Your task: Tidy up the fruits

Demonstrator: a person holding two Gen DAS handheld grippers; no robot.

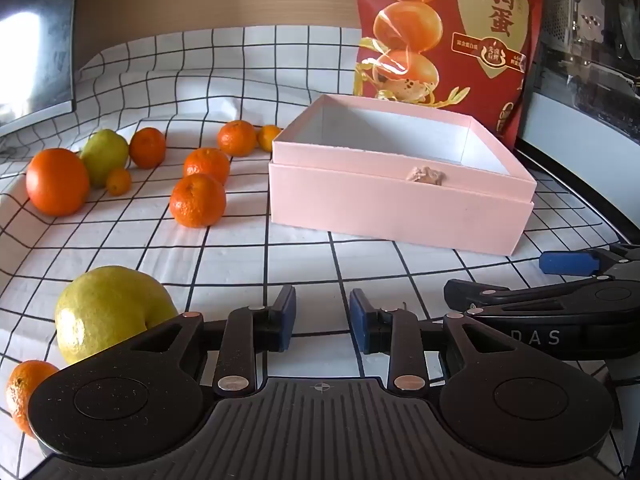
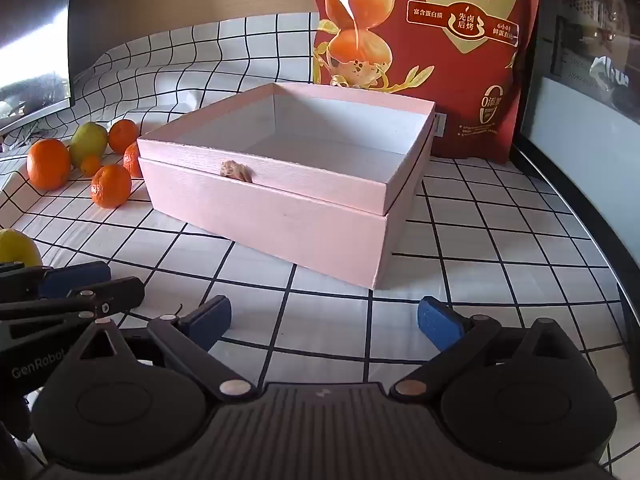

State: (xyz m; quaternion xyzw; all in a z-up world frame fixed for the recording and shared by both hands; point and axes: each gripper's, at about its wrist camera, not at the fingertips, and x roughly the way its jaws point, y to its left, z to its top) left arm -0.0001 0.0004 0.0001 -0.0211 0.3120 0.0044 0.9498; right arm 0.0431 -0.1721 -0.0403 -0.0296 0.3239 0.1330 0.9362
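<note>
You have 8 orange citrus [image 1: 197, 200] (2 of them tiny), 2 yellow-green fruits [image 1: 108, 312], 1 pink box [image 1: 400, 208], 1 red bag [image 1: 448, 28].
</note>
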